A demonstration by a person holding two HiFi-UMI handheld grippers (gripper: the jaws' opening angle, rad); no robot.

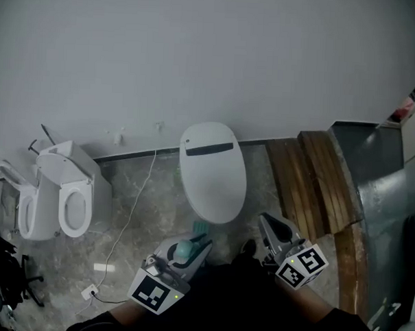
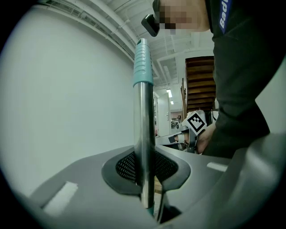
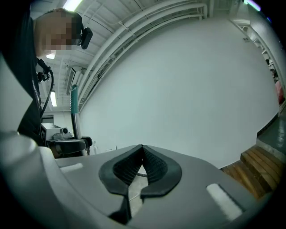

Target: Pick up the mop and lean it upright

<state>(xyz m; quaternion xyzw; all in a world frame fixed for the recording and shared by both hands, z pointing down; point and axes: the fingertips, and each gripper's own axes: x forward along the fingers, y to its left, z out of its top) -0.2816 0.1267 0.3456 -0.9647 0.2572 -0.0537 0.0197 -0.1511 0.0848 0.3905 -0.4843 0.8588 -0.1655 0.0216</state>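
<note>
Left gripper: jaws closed onto the mop handle, pads pressing the metal pole on both sides, low on its length.

Right gripper: jaws together, tips touching, nothing between them; it is apart from the mop.

Mop: handle upright, a bare shiny pole topped by a ribbed teal grip. It stands over the stone floor, just beside the front edge of the closed white toilet.

The mop has a polished, mirror-smooth metal shaft and a ribbed teal plastic grip (matt). The toilet is glossy white; the floor beside it is veined grey stone, and the planks to its right are matt brown wood.
</note>
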